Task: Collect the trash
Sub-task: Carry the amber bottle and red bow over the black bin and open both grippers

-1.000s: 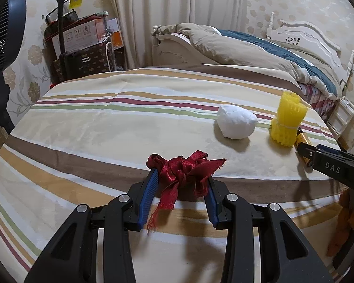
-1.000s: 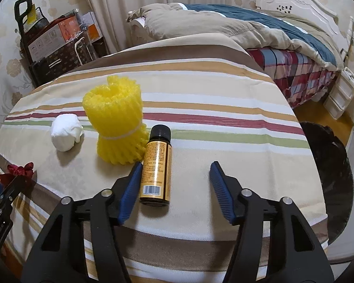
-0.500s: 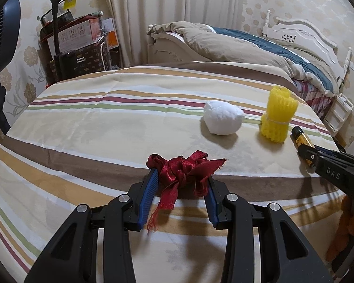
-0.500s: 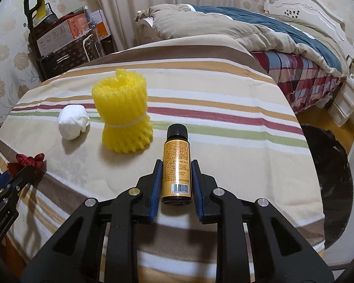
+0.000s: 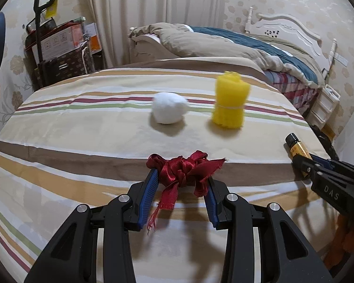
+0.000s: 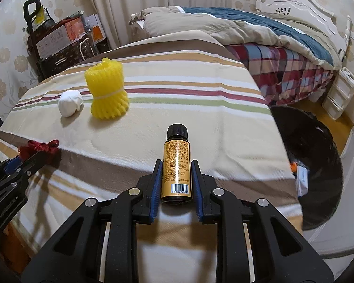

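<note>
A crumpled dark red ribbon (image 5: 185,168) is clamped between the blue pads of my left gripper (image 5: 181,176), above the striped tablecloth (image 5: 82,129). My right gripper (image 6: 176,165) is shut on a small amber bottle (image 6: 176,162) with a gold label and black cap; the same bottle (image 5: 296,147) shows at the right edge of the left wrist view. A white paper ball (image 5: 168,110) and a yellow foam-net roll (image 5: 230,101) stand further back on the table. The ribbon (image 6: 42,147) and left gripper (image 6: 23,162) also appear at the left of the right wrist view.
A black trash bag (image 6: 313,162) gapes beside the table's right edge with some litter inside. A bed (image 6: 259,33) with a quilt stands behind. A cart of boxes (image 5: 59,54) sits at the back left by the curtain. A white drawer unit (image 6: 341,94) stands near the bed.
My right gripper went from open beside the bottle to shut on it, then carried it rightward away from the yellow roll. My left gripper, still holding the ribbon, shifted right too.
</note>
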`<state>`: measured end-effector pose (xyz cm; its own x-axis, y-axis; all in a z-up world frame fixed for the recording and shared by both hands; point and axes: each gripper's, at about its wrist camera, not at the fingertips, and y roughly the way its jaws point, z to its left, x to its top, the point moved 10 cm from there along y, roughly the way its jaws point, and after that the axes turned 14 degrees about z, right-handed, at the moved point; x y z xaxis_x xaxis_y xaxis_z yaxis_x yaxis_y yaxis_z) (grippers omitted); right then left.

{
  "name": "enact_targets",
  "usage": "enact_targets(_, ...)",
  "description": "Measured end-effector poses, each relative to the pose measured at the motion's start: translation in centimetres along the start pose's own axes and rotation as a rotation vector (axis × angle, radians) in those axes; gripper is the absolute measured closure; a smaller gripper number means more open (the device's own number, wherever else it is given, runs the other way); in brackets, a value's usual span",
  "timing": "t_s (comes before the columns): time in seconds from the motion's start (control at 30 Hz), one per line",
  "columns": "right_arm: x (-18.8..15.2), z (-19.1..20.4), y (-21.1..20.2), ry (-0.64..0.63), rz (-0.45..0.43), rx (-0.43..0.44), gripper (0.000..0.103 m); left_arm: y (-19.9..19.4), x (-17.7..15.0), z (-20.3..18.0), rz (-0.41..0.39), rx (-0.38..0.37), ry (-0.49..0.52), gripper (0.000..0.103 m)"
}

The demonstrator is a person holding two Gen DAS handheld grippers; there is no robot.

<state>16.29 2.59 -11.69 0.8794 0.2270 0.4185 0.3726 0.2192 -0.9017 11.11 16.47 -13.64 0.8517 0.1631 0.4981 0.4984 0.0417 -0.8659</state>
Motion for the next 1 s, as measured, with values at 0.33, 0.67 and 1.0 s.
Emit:
enact_targets(0.33,-2.3,-3.2,-2.0,0.044,-0.027,0.001,0.080,-0.3,-0.2,-4.7,-0.006,-0.021,0.071,0.064)
enact_targets(0.67,-3.4,-6.5,-3.6,0.097,-0.061,-0.016,0.080,-0.4,0.2,-8.9,-0.018,-0.047,0.133,0.064)
enact_targets(1.0,-3.6,-11.1,-4.9,0.179,-0.096,-0.045,0.080,-0.6,1.3,-14.2,-0.043,-0.095,0.212,0.064)
